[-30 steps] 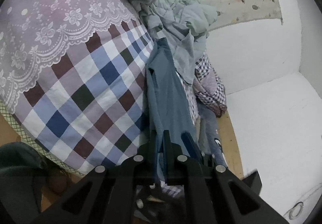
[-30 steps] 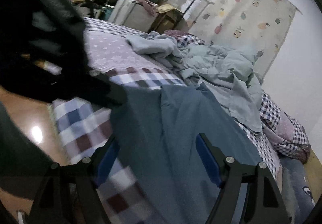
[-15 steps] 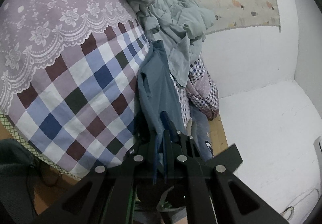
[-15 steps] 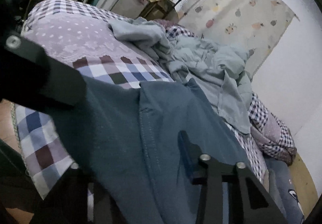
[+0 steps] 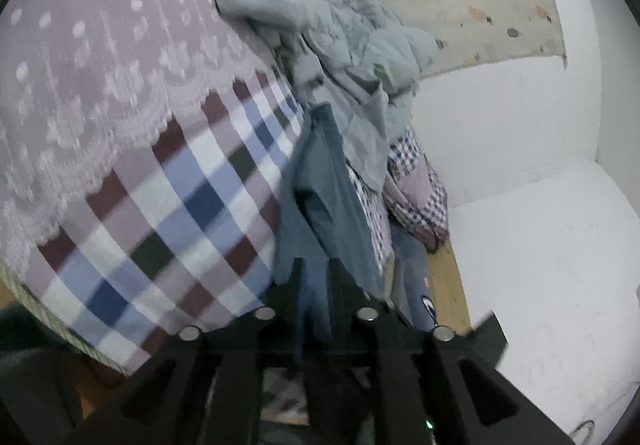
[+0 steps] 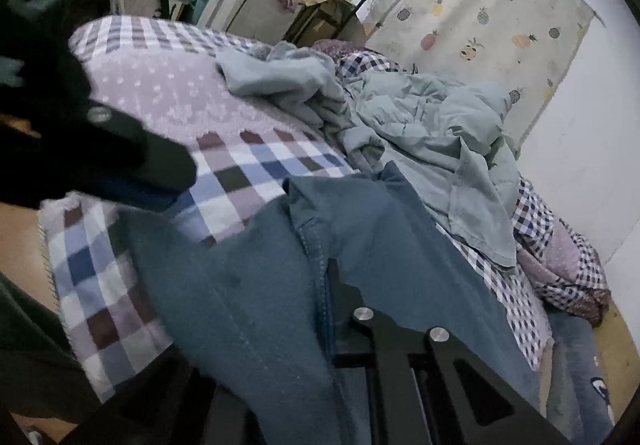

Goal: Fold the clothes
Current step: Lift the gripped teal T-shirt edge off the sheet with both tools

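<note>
A dark teal garment [image 5: 324, 185] hangs off the side of the bed, below a heap of pale green clothes [image 5: 352, 57]. My left gripper [image 5: 316, 273] is shut on the garment's lower edge, and the cloth runs up from between its fingers. In the right wrist view the same teal garment [image 6: 384, 229] is spread wide and drapes over my right gripper [image 6: 320, 277]. That gripper is shut on a stitched hem. One black finger [image 6: 340, 289] shows and the other is hidden under the cloth. The left gripper [image 6: 176, 177] is at the left of that view, over the checked sheet.
The bed has a checked sheet [image 5: 192, 205] with a purple dotted lace part [image 5: 100, 45]. A pineapple-print curtain [image 6: 492, 5] and a white wall [image 5: 500, 125] lie beyond. Boxes and a suitcase [image 6: 248, 5] stand behind the bed. A checked quilt [image 6: 568, 269] bunches at the bed's far corner above the wooden floor.
My right gripper was open a second ago. Its fingers have come together on the teal garment's hem. My left gripper has stayed shut on the cloth and shifted a little.
</note>
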